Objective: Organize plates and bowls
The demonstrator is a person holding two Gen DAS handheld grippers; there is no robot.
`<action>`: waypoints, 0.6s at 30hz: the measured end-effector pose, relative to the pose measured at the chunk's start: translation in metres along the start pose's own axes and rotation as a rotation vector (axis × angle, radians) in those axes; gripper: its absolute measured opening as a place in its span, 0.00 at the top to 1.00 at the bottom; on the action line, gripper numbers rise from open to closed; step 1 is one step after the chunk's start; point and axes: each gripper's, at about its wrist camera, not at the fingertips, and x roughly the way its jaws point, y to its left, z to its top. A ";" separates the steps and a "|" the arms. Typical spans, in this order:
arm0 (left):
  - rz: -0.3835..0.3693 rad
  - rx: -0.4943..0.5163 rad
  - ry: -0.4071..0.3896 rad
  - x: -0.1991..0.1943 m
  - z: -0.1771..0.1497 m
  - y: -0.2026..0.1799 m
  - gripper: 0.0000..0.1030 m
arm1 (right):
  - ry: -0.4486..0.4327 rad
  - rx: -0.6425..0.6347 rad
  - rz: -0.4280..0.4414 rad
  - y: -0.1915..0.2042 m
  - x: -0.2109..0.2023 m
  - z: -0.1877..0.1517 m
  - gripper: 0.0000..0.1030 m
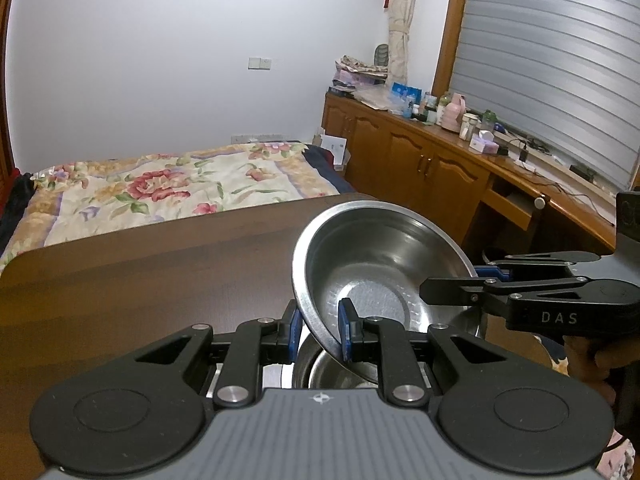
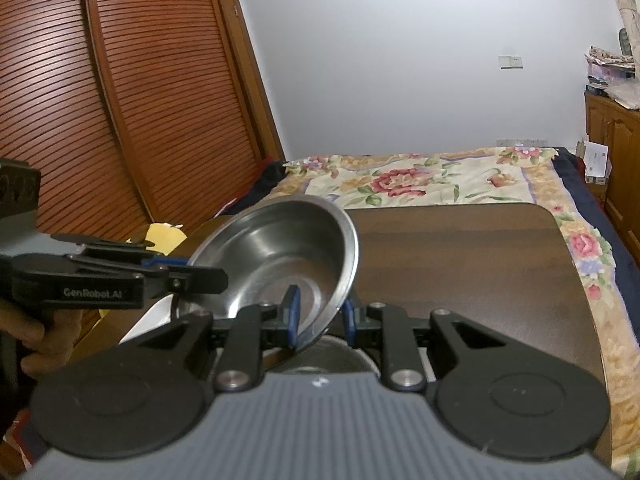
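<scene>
Steel bowl [image 1: 372, 268] hangs tilted above the dark wooden table [image 1: 140, 276] — left gripper [image 1: 320, 332] clamped on its near rim, right gripper [image 2: 320, 314] clamped on the opposite rim — over a second bowl [image 2: 332, 354] below; floral bed [image 2: 440, 180] beyond

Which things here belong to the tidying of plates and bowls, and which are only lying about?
Job:
- steel bowl, tilted, gripped at its rim by left gripper and right gripper
- second bowl underneath

Lying about:
- bed quilt
- bottles on the sideboard
</scene>
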 end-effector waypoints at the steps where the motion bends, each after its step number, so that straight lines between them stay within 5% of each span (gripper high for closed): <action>1: 0.000 -0.001 0.001 -0.001 -0.002 -0.001 0.79 | 0.000 0.000 0.001 0.002 -0.001 -0.002 0.77; 18: -0.005 0.005 0.070 0.016 -0.033 -0.013 0.79 | 0.031 -0.040 -0.077 -0.001 0.002 -0.033 0.77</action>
